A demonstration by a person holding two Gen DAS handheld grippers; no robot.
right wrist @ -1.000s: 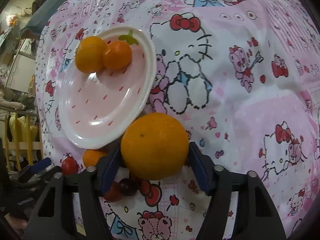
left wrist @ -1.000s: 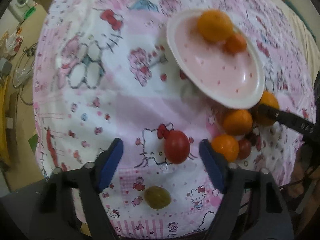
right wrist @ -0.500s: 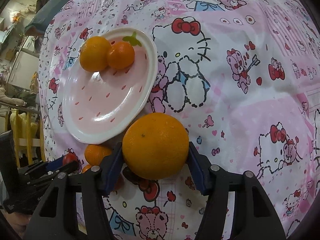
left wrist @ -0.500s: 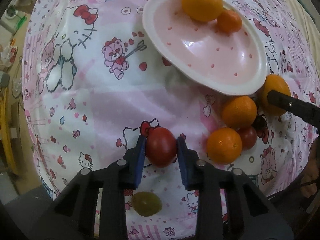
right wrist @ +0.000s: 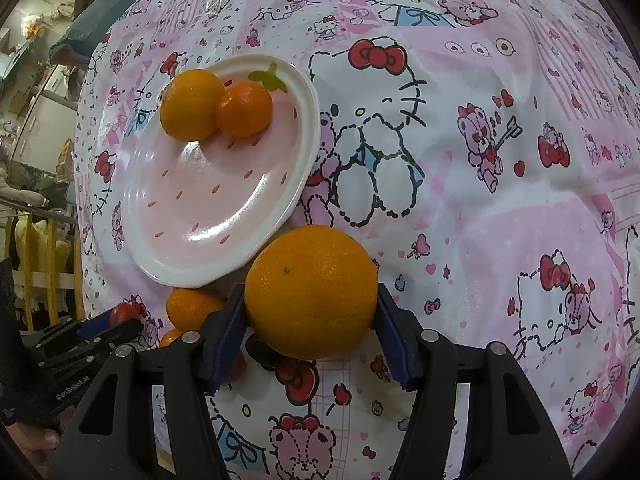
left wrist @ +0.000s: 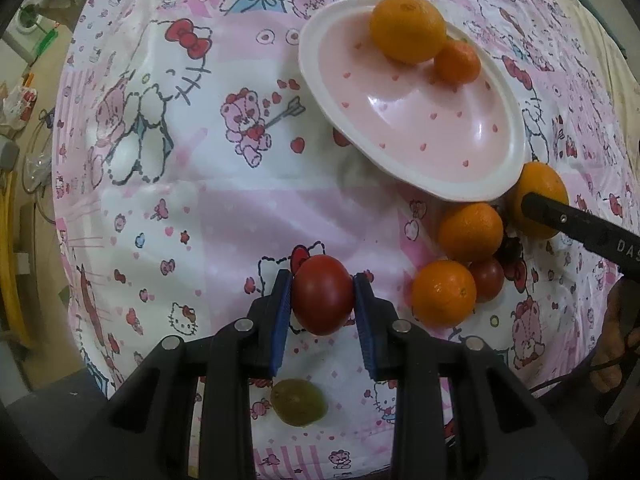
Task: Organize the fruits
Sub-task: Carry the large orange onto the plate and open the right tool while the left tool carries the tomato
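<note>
My left gripper [left wrist: 322, 294] is shut on a red tomato [left wrist: 322, 300], just above the tablecloth. My right gripper [right wrist: 311, 312] is shut on a large orange [right wrist: 311, 292], held beside the near rim of the pink plate [right wrist: 208, 216]. The plate [left wrist: 420, 120] holds a large orange [left wrist: 407, 27] and a small orange [left wrist: 457, 62]. Two oranges [left wrist: 470, 231] [left wrist: 444, 294] and a small dark red fruit [left wrist: 487, 279] lie between the grippers. A green fruit [left wrist: 298, 402] lies under the left gripper.
A pink cartoon-print cloth [right wrist: 480, 160] covers the round table. The right gripper's finger [left wrist: 580, 232] shows at the right of the left wrist view, on its orange [left wrist: 540, 196]. Clutter and floor lie beyond the table's left edge [left wrist: 24, 120].
My left gripper closed on the red tomato and lifted it slightly. My right gripper, still holding the large orange, rose a little and drew back from the plate.
</note>
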